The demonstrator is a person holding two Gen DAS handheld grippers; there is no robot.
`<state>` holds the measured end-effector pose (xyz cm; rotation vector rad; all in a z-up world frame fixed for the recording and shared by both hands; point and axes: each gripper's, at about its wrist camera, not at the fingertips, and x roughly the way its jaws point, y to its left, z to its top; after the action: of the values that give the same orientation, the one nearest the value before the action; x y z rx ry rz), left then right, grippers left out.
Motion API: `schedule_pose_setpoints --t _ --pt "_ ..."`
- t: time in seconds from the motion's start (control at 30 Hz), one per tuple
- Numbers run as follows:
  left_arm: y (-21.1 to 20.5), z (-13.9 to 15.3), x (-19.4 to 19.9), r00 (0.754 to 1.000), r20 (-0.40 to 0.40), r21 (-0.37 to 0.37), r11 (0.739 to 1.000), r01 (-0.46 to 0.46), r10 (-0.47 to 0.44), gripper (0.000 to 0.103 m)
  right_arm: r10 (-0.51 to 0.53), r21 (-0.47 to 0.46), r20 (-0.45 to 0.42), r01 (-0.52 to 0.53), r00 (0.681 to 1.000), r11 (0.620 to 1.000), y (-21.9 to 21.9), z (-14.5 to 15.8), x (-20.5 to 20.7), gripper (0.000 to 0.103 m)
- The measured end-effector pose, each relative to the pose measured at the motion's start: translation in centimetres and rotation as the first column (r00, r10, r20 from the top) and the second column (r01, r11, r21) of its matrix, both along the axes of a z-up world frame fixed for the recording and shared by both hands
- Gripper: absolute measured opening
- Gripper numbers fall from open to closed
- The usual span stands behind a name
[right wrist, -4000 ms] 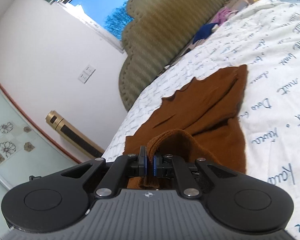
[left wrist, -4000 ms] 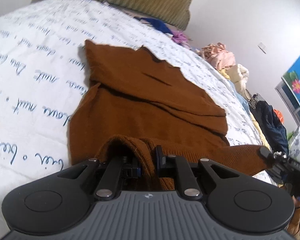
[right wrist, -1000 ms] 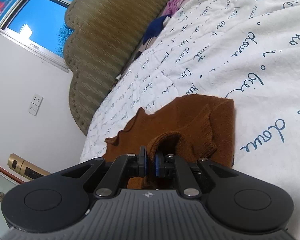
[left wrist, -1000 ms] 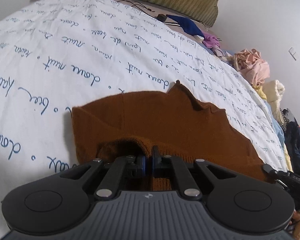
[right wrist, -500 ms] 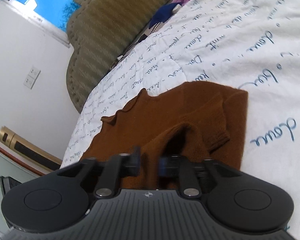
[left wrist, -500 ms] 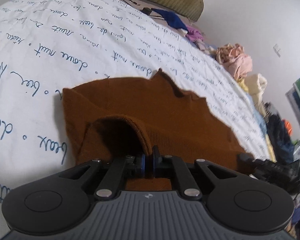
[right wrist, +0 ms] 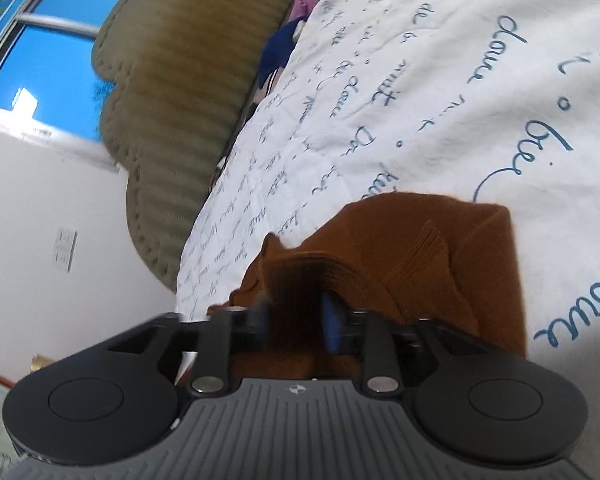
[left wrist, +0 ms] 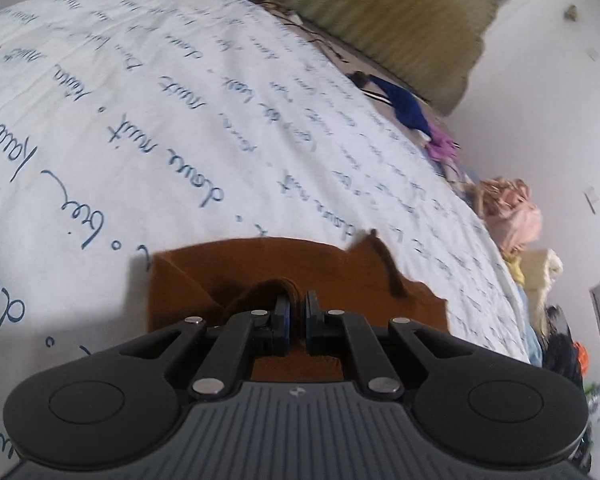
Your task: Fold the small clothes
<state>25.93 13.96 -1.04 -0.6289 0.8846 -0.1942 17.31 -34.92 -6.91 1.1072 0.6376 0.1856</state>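
Brown garment is matt ribbed knit; the sheet smooth printed cotton; the headboard ribbed, corduroy-like cloth.

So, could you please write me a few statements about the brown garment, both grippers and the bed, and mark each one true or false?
1. The left gripper is shut on the brown knit garment. True.
2. The right gripper pinches the fabric tightly. False: its jaws have just been opening, with fabric loose between them.
3. The bedsheet is plain. False: it carries blue handwriting.
4. A blue cloth lies near the headboard. True.
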Motion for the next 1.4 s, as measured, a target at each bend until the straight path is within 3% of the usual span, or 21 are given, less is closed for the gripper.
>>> schedule_pose_setpoints --t 0.1,0.13,0.2,0.23,0.27,0.37,0.43,0.5,0.63,0.7,0.77,0.83,0.9,1.1,1.3,1.4 --pt "-0.1 -0.1 -0.1 1.0 -0.005 0.02 1.0 -0.001 0.001 0.011 0.009 -0.039 0.024 -0.008 1.0 0.999 0.4 0.7 -0.3 0.054" --pt "-0.2 0.2 -0.3 1.0 0.003 0.03 1.0 -0.004 0.004 0.019 0.008 -0.074 0.029 -0.006 1.0 0.997 0.6 1.3 -0.4 0.054" --pt "0.0 0.9 -0.7 0.999 0.042 0.052 0.998 -0.022 0.019 0.044 0.019 -0.163 0.059 -0.009 0.998 0.987 1.2 2.6 -0.8 0.06" --pt "0.2 1.4 -1.0 0.996 0.072 0.066 0.997 -0.047 0.042 0.068 0.034 -0.203 0.075 -0.018 0.997 0.979 1.6 3.3 -1.0 0.062" --pt "0.5 1.9 -1.3 0.992 0.101 0.077 0.994 -0.079 0.071 0.082 0.058 -0.237 0.088 -0.035 0.994 0.971 2.1 3.7 -1.2 0.067" --pt "1.0 3.1 -1.9 0.98 0.163 0.102 0.986 -0.13 0.113 0.082 0.136 -0.301 0.075 -0.108 0.988 0.948 3.6 3.9 -1.2 0.074" --pt "0.8 3.6 -2.1 0.983 0.157 0.124 0.986 -0.113 0.093 0.082 0.163 -0.361 0.027 -0.142 0.986 0.922 4.6 3.8 -1.2 0.074" --pt "-0.3 3.8 -2.9 0.985 0.167 0.192 0.979 -0.07 0.038 0.082 0.166 -0.441 -0.004 -0.151 0.986 0.884 5.4 3.9 -1.3 0.074" --pt "-3.5 2.7 -5.0 0.987 0.151 0.401 0.916 -0.009 -0.056 0.082 0.182 -0.551 -0.004 -0.154 0.983 0.82 6.9 4.8 -2.6 0.081" --pt "-4.6 1.6 -5.8 0.988 0.128 0.463 0.886 0.017 -0.086 0.082 0.208 -0.606 -0.002 -0.167 0.978 0.778 8.1 5.2 -3.0 0.091" --pt "-5.1 0.5 -7.0 0.99 0.105 0.501 0.865 0.031 -0.096 0.082 0.227 -0.651 -0.022 -0.186 0.974 0.736 8.8 5.2 -3.4 0.091" --pt "-4.9 -0.5 -7.7 0.992 0.083 0.516 0.856 0.036 -0.092 0.082 0.231 -0.681 -0.037 -0.194 0.972 0.706 9.2 5.0 -3.9 0.092" --pt "-4.5 -1.2 -8.1 0.995 0.07 0.506 0.862 0.026 -0.071 0.082 0.222 -0.698 -0.039 -0.186 0.974 0.691 9.5 4.8 -4.5 0.092" --pt "-4.5 -1.3 -9.3 0.995 0.08 0.516 0.856 0.015 -0.066 0.082 0.226 -0.699 0.001 -0.161 0.974 0.697 10.9 4.4 -7.1 0.097" --pt "-4.9 -1.4 -9.5 0.994 0.083 0.537 0.843 0.012 -0.067 0.084 0.255 -0.805 -0.021 -0.167 0.967 0.569 13.3 3.0 -8.0 0.099" --pt "-5.0 -1.5 -9.5 0.994 0.087 0.546 0.838 0.01 -0.069 0.084 0.268 -0.829 -0.019 -0.165 0.963 0.534 13.8 2.6 -8.3 0.102"
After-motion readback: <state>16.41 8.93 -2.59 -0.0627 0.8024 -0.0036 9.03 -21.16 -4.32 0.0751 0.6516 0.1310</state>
